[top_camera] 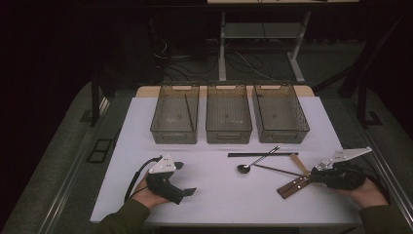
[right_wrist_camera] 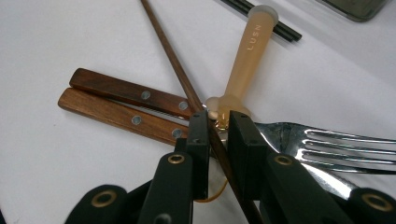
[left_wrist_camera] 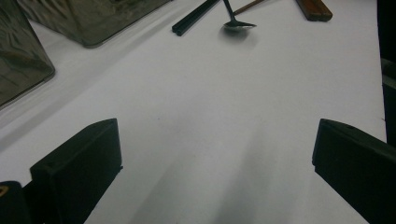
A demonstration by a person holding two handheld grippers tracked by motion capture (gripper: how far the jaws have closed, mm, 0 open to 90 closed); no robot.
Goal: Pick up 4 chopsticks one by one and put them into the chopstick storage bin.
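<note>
Fingers [right_wrist_camera: 243, 135] of the right gripper [right_wrist_camera: 217, 135] nearly closed around a brown chopstick [right_wrist_camera: 173, 60].

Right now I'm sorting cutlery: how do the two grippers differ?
The left gripper has its fingers spread wide over bare table, holding nothing. The right gripper has its fingers nearly together around a brown chopstick amid the cutlery. Both are hand-held near the table's front edge.

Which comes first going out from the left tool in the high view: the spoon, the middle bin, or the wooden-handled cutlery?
From the left tool:
1. Spoon, on the open table to its right.
2. Middle bin, farther back, centre of the row.
3. Wooden-handled cutlery, far right, by the right tool.
The spoon and the bin are fairly close to call; the cutlery is plainly farthest.
</note>
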